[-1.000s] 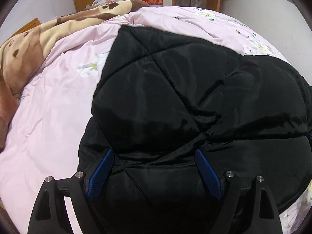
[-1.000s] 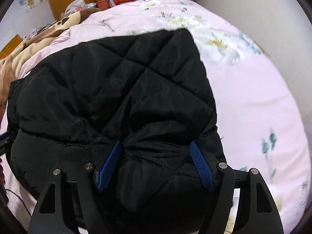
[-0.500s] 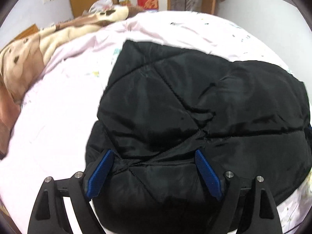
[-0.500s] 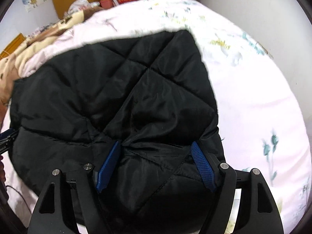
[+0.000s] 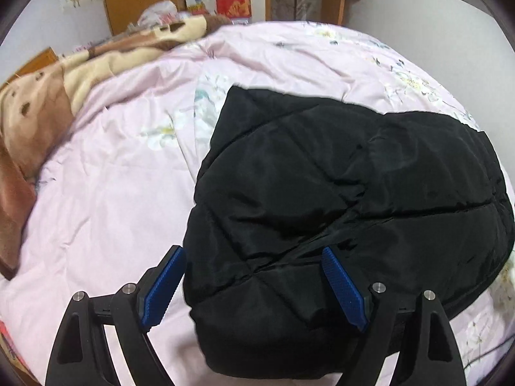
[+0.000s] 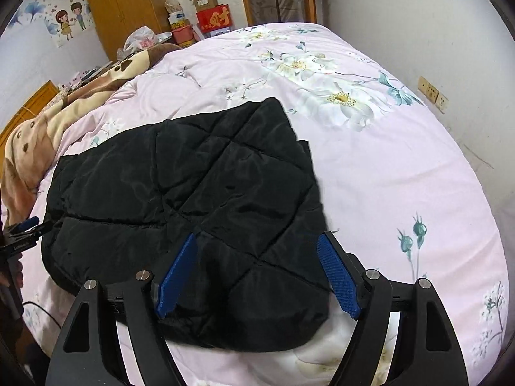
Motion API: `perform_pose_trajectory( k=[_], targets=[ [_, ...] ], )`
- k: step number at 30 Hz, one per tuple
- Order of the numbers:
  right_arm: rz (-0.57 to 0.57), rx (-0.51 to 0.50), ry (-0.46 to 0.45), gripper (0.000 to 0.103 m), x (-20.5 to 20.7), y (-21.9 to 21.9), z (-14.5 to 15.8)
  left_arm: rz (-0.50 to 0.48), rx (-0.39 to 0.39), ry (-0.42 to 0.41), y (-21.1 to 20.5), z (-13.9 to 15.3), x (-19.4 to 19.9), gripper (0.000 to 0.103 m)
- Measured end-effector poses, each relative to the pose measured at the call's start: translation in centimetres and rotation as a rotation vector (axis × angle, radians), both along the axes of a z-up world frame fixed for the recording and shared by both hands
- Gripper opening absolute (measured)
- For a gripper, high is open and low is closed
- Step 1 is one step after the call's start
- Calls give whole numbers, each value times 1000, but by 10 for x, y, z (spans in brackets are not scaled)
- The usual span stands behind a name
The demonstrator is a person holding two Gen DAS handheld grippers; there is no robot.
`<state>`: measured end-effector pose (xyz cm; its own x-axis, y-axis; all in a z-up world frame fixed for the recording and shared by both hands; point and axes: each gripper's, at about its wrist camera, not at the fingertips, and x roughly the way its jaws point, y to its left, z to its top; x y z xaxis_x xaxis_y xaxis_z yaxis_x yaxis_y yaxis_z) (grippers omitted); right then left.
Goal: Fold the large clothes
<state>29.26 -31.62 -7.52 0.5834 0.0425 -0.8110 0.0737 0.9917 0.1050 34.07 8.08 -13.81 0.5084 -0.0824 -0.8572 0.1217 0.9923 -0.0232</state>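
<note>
You're hovering both grippers — left gripper [image 5: 254, 286] and right gripper [image 6: 257, 276] — spread wide, gripping nothing, over the puffy, slippery black jacket [image 6: 193, 193]; pinch its thick folded edge.

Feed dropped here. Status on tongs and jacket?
Both tongs, left and right, open. Black quilted jacket folded on bed. Nothing in the way.

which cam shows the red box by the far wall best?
Right wrist. The red box is sharp there, its gold character visible, with a cardboard box on top. Left wrist shows it smaller and blurred, markings unreadable.
</note>
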Motion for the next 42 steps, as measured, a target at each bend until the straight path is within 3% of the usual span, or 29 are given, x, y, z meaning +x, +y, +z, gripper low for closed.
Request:
perform_pose_trajectory(
  k=[4, 8, 15, 21, 23, 25, 27, 30, 39, 42],
  targets=[
    [14, 36, 40, 77, 6, -16, -6, -21, -120, 89, 28, -18, 12, 87],
    [-13, 156, 73, 77, 13, -32, -21, -37, -233, 158, 44, -34, 26, 89],
    [11, 271, 138, 79, 32, -43, -41, -77, -392, 264, 46, -58, 49, 92],
    [73, 289, 174, 79, 56, -38, -55, -108, -392, 293, 34, -73, 68, 103],
    [86, 335, 196, 83, 66, -38, -62, -115, -412, 314, 33, -80, 76, 103],
    [101, 345, 216, 94, 75, -38, -68, -113, -436, 331, 33, -86, 81, 103],
    [116, 352, 234, 97, 84, -37, -75, -111, -461, 354, 32, -93, 87, 103],
    [141, 420, 268, 97, 92, -31, -85, -105, -488, 385, 29, -104, 95, 103],
    [170, 390, 322, 96, 103, -14, -91, -85, -437, 437, 16, -111, 104, 103],
    [172, 357, 318, 84, 105, -5, -88, -66, -411, 437, 10, -110, 106, 103]
  ],
)
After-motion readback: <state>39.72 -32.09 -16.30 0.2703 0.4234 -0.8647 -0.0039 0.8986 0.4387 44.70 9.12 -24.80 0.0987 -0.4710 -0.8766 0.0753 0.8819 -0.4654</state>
